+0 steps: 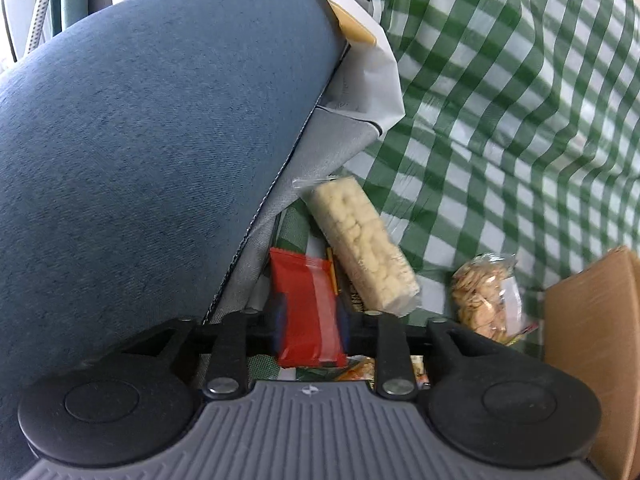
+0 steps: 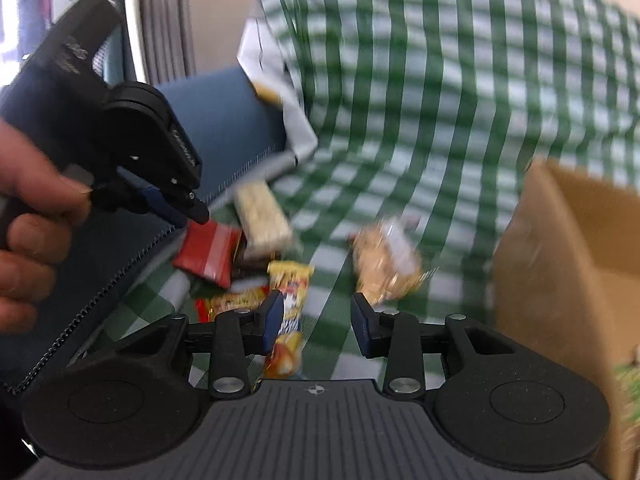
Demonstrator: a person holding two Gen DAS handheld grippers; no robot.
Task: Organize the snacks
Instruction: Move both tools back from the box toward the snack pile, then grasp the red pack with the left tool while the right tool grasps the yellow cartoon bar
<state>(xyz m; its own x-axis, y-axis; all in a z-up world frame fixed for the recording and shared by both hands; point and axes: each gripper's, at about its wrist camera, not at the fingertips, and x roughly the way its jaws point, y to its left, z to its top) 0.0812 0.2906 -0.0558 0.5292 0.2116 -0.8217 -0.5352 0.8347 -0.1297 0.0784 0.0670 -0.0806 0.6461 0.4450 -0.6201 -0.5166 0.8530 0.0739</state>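
- Several snacks lie loose on the green-checked cloth over the tabletop (image 1: 500, 112): a red packet (image 1: 306, 308), a clear-wrapped puffed-rice bar (image 1: 360, 248), a bag of small crackers (image 1: 480, 296), and a yellow packet (image 2: 290, 300) seen from the right wrist.
- Red packet: it lies between the blue pads of the left hand-held gripper (image 1: 310, 322). The jaws stand a little apart, and from the right wrist the packet seems to hang just off that gripper's tips, so I judge it loosened, not clamped.
- Right hand-held gripper (image 2: 318, 322): its jaws are parted with nothing between them, hovering over the cloth just beside the yellow packet and near the cracker bag.
- Cardboard box (image 2: 560, 272): it stands open at the right edge, well apart from the pile. Only a scrap of green shows inside at the frame's edge, too little to identify.
- Blue fabric bag (image 1: 140, 140) with a zipper edge fills the left, and the snacks sit at its mouth.
- Progress: sorting looks barely begun. Nearly every snack is still heaped by the bag, and each remains to be carried to its place, likely the box.
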